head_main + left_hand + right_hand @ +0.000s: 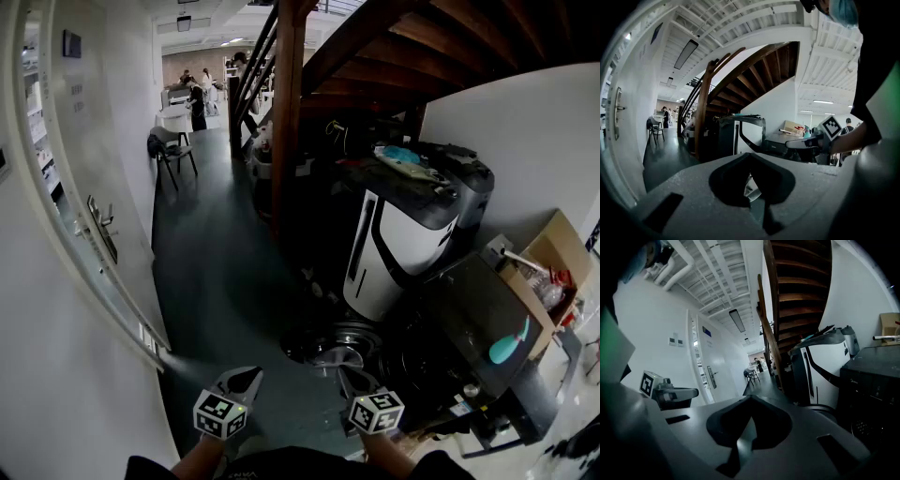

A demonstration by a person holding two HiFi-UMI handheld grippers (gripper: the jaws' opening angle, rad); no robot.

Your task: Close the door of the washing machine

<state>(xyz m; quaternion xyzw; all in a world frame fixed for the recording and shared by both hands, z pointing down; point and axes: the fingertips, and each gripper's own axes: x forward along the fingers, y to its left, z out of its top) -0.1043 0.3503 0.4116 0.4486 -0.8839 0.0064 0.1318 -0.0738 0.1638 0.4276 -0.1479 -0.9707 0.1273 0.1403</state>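
The black washing machine (469, 314) stands at the right in the head view, and its round door (337, 345) hangs open toward the floor on its left. Both grippers are held low in front of me, short of the door. My left gripper (246, 377) is shut and holds nothing. My right gripper (349, 377) is also shut and empty, just below the door's rim. In the right gripper view the machine (872, 380) fills the right edge and the door's rim (827, 408) shows beside it. In both gripper views, the left gripper (752, 157) and the right gripper (749, 400), the jaws meet at a point.
A white and black appliance (398, 234) stands behind the washer. An open cardboard box (548, 272) sits at the right, and a teal object (509, 345) lies on the washer's top. A wooden stair post (286, 112) rises mid-room. A white door (101, 220) lines the left wall, a chair (173, 150) farther down.
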